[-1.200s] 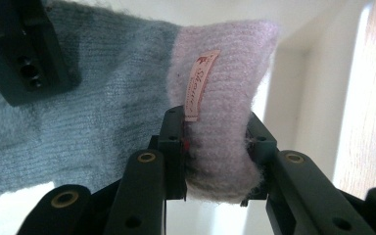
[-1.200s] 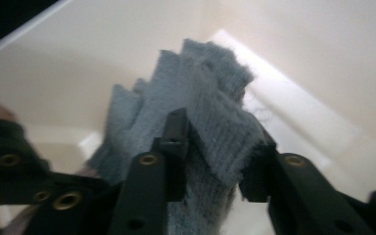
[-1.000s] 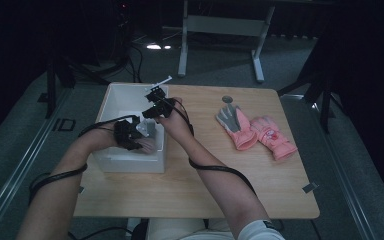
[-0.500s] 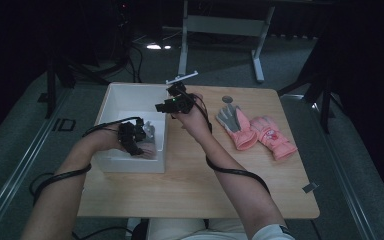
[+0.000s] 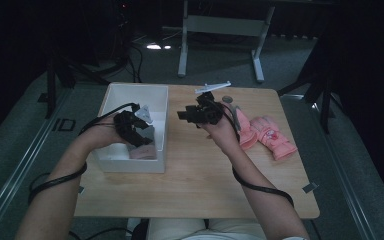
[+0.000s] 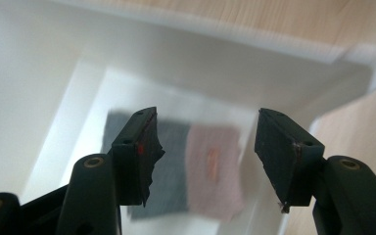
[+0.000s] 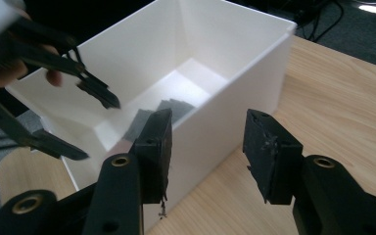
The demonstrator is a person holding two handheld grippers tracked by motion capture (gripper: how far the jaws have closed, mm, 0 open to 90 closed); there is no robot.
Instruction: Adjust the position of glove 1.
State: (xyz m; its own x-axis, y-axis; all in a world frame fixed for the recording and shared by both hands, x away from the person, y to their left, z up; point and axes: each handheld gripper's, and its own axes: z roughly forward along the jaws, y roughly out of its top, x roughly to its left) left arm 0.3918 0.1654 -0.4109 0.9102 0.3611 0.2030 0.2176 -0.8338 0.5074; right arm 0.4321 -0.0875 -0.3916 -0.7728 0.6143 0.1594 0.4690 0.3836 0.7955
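A white box (image 5: pixel 111 100) stands on the left of the wooden table (image 5: pixel 195 180). On its floor lies a grey and pink glove (image 6: pixel 196 171), also visible as a grey patch (image 7: pixel 174 108) past the box wall. My left gripper (image 5: pixel 137 134) hangs above that glove inside the box. Its jaws have just been opening and stand open with nothing between them (image 6: pixel 205 127). My right gripper (image 5: pixel 186 116) is over the table just right of the box, aimed at its corner (image 7: pixel 208 132). It has opened a little and holds nothing.
Two more pink gloves (image 5: pixel 267 135) lie side by side on the right part of the table. Behind the table stands a metal frame (image 5: pixel 220 25) on the floor. The near half of the tabletop is bare wood.
The right gripper moved out from over the box, rightward above the table. The left gripper rose inside the box and its jaws spread; the glove stays on the box floor.
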